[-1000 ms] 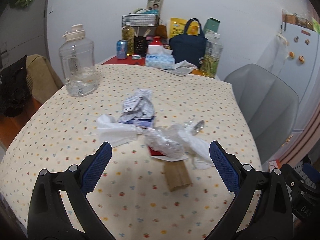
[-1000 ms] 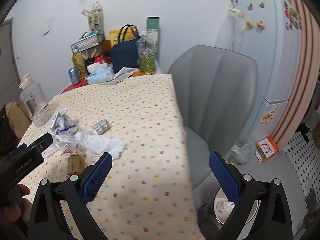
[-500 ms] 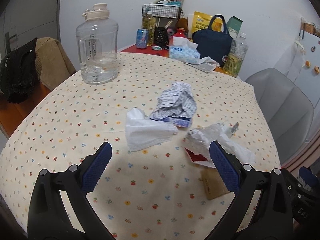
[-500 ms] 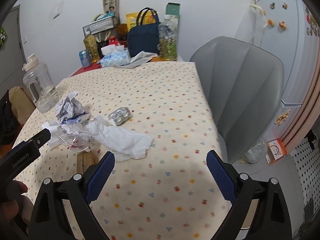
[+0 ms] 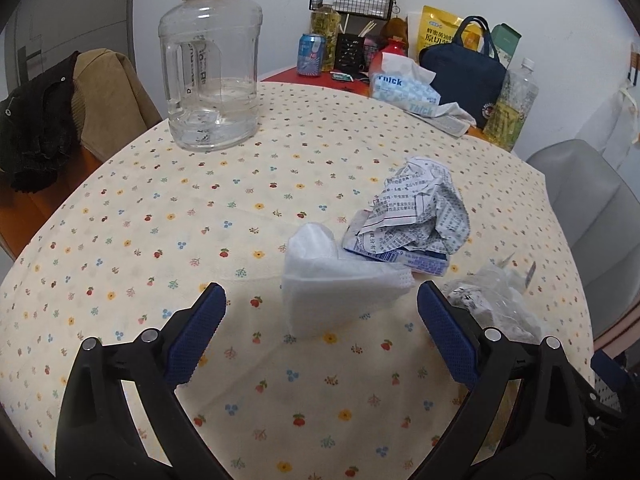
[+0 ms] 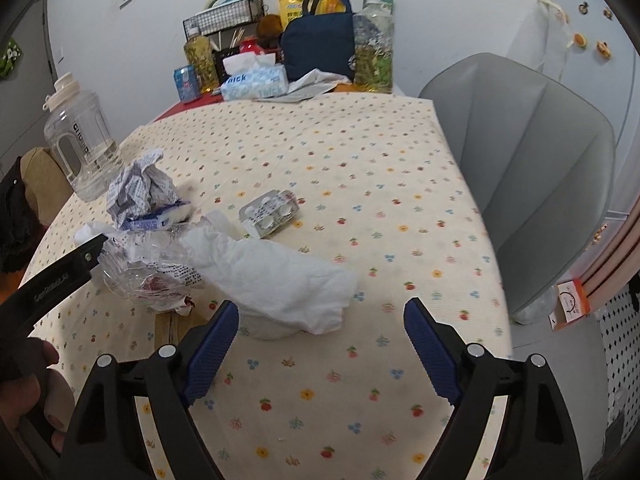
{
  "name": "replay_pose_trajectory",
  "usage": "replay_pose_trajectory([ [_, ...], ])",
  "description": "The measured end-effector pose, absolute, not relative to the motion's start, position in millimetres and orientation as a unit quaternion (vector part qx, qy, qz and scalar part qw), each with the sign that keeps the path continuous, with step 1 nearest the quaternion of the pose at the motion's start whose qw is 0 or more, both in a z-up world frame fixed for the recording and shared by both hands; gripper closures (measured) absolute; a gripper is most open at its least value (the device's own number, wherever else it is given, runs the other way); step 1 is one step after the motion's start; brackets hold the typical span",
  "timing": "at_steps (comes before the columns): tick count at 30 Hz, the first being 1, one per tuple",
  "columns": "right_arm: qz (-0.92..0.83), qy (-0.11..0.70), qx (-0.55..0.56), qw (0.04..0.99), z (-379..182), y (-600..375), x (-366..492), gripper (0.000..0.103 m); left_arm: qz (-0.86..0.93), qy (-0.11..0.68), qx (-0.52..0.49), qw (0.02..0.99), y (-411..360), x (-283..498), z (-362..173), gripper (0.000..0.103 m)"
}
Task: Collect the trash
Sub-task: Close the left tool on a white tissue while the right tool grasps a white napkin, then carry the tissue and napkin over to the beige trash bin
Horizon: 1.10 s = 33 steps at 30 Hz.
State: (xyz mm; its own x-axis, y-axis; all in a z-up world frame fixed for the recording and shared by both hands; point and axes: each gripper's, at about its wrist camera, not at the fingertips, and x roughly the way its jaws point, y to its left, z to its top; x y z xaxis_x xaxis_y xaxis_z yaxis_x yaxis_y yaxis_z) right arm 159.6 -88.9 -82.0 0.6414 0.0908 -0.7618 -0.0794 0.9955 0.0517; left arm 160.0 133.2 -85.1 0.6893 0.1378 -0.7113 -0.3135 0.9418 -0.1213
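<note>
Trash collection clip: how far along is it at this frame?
Nothing looks collected yet. Both tongs, left and right, are open and empty. The left frames the white face mask; the right hovers by the white tissue. The crumpled leaflet, clear plastic wrap and blister pack are all on the table.

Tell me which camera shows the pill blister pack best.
The right wrist view: the blister pack lies in full sight on the tablecloth, beyond the white tissue. In the left wrist view I cannot make it out.
</note>
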Motion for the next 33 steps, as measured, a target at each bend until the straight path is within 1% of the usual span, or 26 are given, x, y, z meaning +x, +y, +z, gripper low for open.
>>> replay_pose_trajectory([
  [7, 0.056, 0.432, 0.002, 0.900, -93.4, -79.0, 169.4, 0.021, 0.124, 0.381, -0.123, 0.908, 136.5, 171.0, -96.5, 0.007],
  [8, 0.056, 0.433, 0.003, 0.899, -93.9, -79.2, 170.6, 0.023, 0.124, 0.381, -0.125, 0.908, 137.8, 171.4, -97.2, 0.008],
  [9, 0.056, 0.434, 0.004, 0.899, -94.6, -79.3, 172.0, 0.026, 0.124, 0.380, -0.126, 0.908, 139.0, 171.5, -97.2, 0.011],
  [11, 0.057, 0.436, 0.005, 0.898, -95.9, -79.7, 174.7, 0.031, 0.124, 0.381, -0.130, 0.907, 141.5, 172.4, -98.3, 0.020],
  [12, 0.060, 0.439, 0.007, 0.897, -97.1, -79.6, 176.2, 0.037, 0.124, 0.383, -0.134, 0.906, 143.1, 172.9, -99.1, 0.029],
  [13, 0.061, 0.440, 0.008, 0.896, -97.7, -79.3, 176.6, 0.040, 0.124, 0.386, -0.137, 0.904, 144.7, 173.2, -100.1, 0.041],
  [14, 0.064, 0.442, 0.009, 0.895, -97.9, -78.8, 177.1, 0.048, 0.123, 0.389, -0.141, 0.902, 146.0, 173.4, -101.1, 0.046],
  [15, 0.068, 0.442, 0.010, 0.894, -97.9, -78.3, 177.2, 0.059, 0.122, 0.391, -0.144, 0.901, 146.7, 172.7, -101.8, 0.059],
  [16, 0.072, 0.444, 0.011, 0.893, -97.5, -77.7, 176.8, 0.066, 0.123, 0.393, -0.145, 0.900, 146.9, 171.8, -101.9, 0.071],
  [17, 0.077, 0.444, 0.011, 0.892, -97.2, -76.7, 176.5, 0.077, 0.124, 0.394, -0.145, 0.899, 147.1, 170.9, -101.5, 0.074],
  [18, 0.080, 0.445, 0.011, 0.892, -96.6, -75.9, 175.4, 0.084, 0.124, 0.392, -0.147, 0.900, 147.1, 169.2, -100.2, 0.079],
  [19, 0.082, 0.445, 0.011, 0.892, -95.5, -75.6, 173.9, 0.086, 0.124, 0.390, -0.148, 0.900, 146.9, 167.4, -98.6, 0.084],
  [20, 0.083, 0.444, 0.011, 0.892, -94.1, -75.7, 172.4, 0.089, 0.123, 0.389, -0.148, 0.901, 146.7, 165.9, -97.3, 0.086],
  [22, 0.085, 0.441, 0.013, 0.894, -90.7, -76.6, 168.8, 0.092, 0.123, 0.386, -0.144, 0.903, 145.2, 162.7, -92.8, 0.093],
  [23, 0.085, 0.437, 0.013, 0.895, -87.6, -77.4, 166.1, 0.094, 0.122, 0.384, -0.143, 0.904, 144.5, 161.1, -90.7, 0.094],
  [26, 0.086, 0.427, 0.013, 0.900, -79.4, -79.8, 158.7, 0.097, 0.123, 0.376, -0.138, 0.908, 141.3, 153.8, -82.2, 0.097],
  [33, 0.086, 0.404, 0.016, 0.910, -58.5, -87.6, 132.8, 0.098, 0.127, 0.351, -0.129, 0.919, 132.1, 129.6, -59.3, 0.099],
])
